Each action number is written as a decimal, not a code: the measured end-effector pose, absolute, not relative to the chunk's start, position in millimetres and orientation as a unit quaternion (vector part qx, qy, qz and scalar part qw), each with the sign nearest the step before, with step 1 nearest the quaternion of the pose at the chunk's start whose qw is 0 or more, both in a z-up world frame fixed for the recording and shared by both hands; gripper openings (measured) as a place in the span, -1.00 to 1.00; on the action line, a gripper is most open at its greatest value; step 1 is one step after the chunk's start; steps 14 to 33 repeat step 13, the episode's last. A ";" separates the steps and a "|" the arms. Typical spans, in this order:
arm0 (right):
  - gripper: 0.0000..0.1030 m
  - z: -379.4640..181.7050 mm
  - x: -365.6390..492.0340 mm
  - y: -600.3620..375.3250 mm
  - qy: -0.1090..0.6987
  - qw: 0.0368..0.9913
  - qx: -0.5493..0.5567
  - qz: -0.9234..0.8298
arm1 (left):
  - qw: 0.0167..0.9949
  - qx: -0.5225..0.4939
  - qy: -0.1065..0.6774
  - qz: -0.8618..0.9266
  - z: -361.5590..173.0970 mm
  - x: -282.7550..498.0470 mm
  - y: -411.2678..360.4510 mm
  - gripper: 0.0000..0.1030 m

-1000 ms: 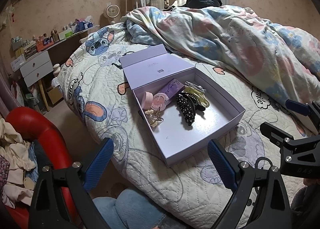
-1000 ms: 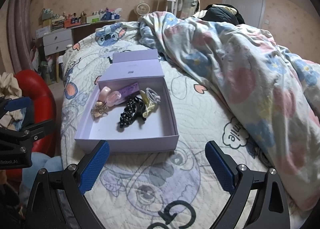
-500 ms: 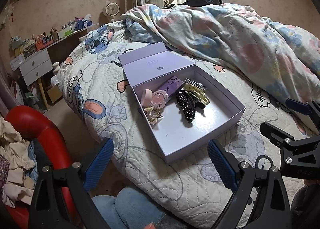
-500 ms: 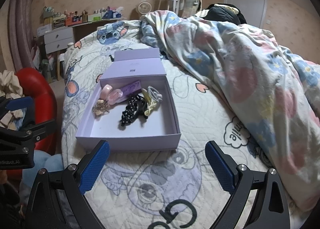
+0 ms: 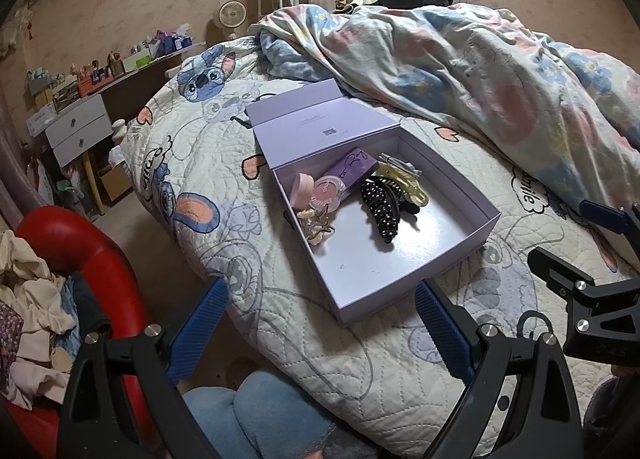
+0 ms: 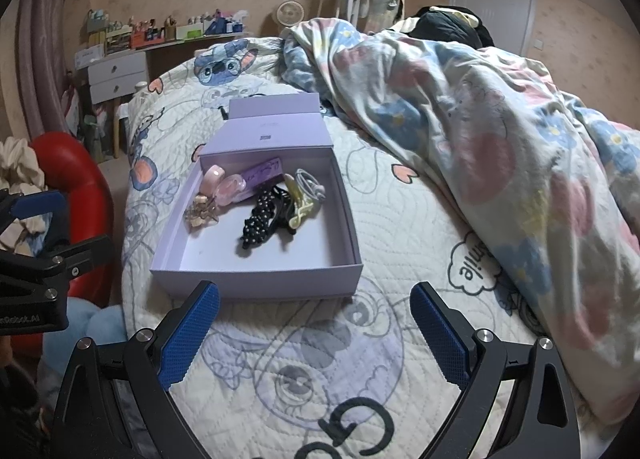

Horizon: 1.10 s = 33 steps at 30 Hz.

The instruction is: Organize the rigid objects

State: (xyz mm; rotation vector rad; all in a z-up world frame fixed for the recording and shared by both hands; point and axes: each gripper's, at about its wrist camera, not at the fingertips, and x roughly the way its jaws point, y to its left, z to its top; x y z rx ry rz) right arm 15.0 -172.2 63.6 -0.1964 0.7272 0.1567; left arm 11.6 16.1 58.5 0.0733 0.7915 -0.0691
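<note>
An open lilac box (image 5: 404,279) (image 6: 256,283) lies on the quilted bed, its lid (image 5: 320,127) folded back. Inside sit a black dotted hair claw (image 5: 380,211) (image 6: 258,221), a yellow clip (image 5: 404,183) (image 6: 298,203), pink compacts (image 5: 320,193) (image 6: 224,183), a purple packet (image 5: 352,165) (image 6: 262,173) and a beige clip (image 5: 316,225) (image 6: 200,213). My left gripper (image 5: 320,331) is open and empty, short of the box's near corner. My right gripper (image 6: 314,333) is open and empty, just before the box's front wall.
A bunched floral duvet (image 5: 480,59) (image 6: 480,119) covers the bed's right side. A red chair (image 5: 80,251) with clothes stands left of the bed. A desk with drawers (image 6: 116,75) and clutter is at the back left. The right gripper's body (image 5: 588,299) shows at the left view's right edge.
Both grippers have drifted slightly; the box sits a little lower and nearer in both views. Both stay open and empty. Nothing in the box has moved.
</note>
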 end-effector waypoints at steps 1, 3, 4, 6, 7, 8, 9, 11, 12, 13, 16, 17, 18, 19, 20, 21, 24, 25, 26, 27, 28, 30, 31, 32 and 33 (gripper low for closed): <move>0.89 62.6 14.2 -172.1 0.355 0.927 -0.096 0.076 | 0.921 0.037 0.387 -0.033 57.6 12.1 16.0 0.87; 0.89 60.4 13.6 -172.2 0.356 0.926 -0.097 0.075 | 0.920 0.037 0.390 -0.033 56.4 12.5 15.6 0.87; 0.89 59.6 13.1 -172.5 0.357 0.926 -0.096 0.075 | 0.919 0.038 0.391 -0.034 55.9 12.9 15.3 0.87; 0.89 58.4 12.9 -173.4 0.358 0.926 -0.096 0.075 | 0.917 0.039 0.396 -0.038 54.6 13.6 14.1 0.87; 0.89 58.3 13.3 -173.6 0.359 0.925 -0.095 0.075 | 0.916 0.040 0.397 -0.040 54.0 13.8 13.7 0.87; 0.89 58.7 14.3 -173.8 0.360 0.925 -0.095 0.075 | 0.916 0.040 0.398 -0.042 53.4 13.8 13.1 0.87; 0.89 58.0 13.5 -174.3 0.360 0.925 -0.095 0.076 | 0.916 0.040 0.397 -0.042 53.2 13.4 12.4 0.87; 0.89 59.8 15.2 -174.5 0.361 0.925 -0.094 0.077 | 0.917 0.040 0.395 -0.044 52.9 12.7 11.4 0.87; 0.89 59.8 14.9 -175.0 0.361 0.925 -0.094 0.077 | 0.916 0.041 0.395 -0.046 52.5 12.6 10.6 0.87; 0.89 59.9 15.0 -174.9 0.361 0.925 -0.094 0.077 | 0.916 0.041 0.396 -0.047 52.3 12.7 9.8 0.87; 0.89 59.9 15.0 -174.9 0.361 0.925 -0.094 0.077 | 0.916 0.041 0.396 -0.047 52.3 12.7 9.8 0.87; 0.89 59.9 15.0 -174.9 0.361 0.925 -0.094 0.077 | 0.916 0.041 0.396 -0.047 52.3 12.7 9.8 0.87; 0.89 59.9 15.0 -174.9 0.361 0.925 -0.094 0.077 | 0.916 0.041 0.396 -0.047 52.3 12.7 9.8 0.87; 0.89 59.9 15.0 -174.9 0.361 0.925 -0.094 0.077 | 0.916 0.041 0.396 -0.047 52.3 12.7 9.8 0.87; 0.89 59.9 15.0 -174.9 0.361 0.925 -0.094 0.077 | 0.916 0.041 0.396 -0.047 52.3 12.7 9.8 0.87; 0.89 59.9 15.0 -174.9 0.361 0.925 -0.094 0.077 | 0.916 0.041 0.396 -0.047 52.3 12.7 9.8 0.87; 0.89 59.9 15.0 -174.9 0.361 0.925 -0.094 0.077 | 0.916 0.041 0.396 -0.047 52.3 12.7 9.8 0.87; 0.89 59.9 15.0 -174.9 0.361 0.925 -0.094 0.077 | 0.916 0.041 0.396 -0.047 52.3 12.7 9.8 0.87; 0.89 59.9 15.0 -174.9 0.361 0.925 -0.094 0.077 | 0.916 0.041 0.396 -0.047 52.3 12.7 9.8 0.87; 0.89 59.9 15.0 -174.9 0.361 0.925 -0.094 0.077 | 0.916 0.041 0.396 -0.047 52.3 12.7 9.8 0.87; 0.89 59.9 15.0 -174.9 0.361 0.925 -0.094 0.077 | 0.916 0.041 0.396 -0.047 52.3 12.7 9.8 0.87; 0.89 59.9 15.0 -174.9 0.361 0.925 -0.094 0.077 | 0.916 0.041 0.396 -0.047 52.3 12.7 9.8 0.87; 0.89 59.9 15.0 -174.9 0.361 0.925 -0.094 0.077 | 0.916 0.041 0.396 -0.047 52.3 12.7 9.8 0.87; 0.89 59.9 15.0 -174.9 0.361 0.925 -0.094 0.077 | 0.916 0.041 0.396 -0.047 52.3 12.7 9.8 0.87; 0.89 59.9 15.0 -174.9 0.361 0.925 -0.094 0.077 | 0.916 0.041 0.396 -0.047 52.3 12.7 9.8 0.87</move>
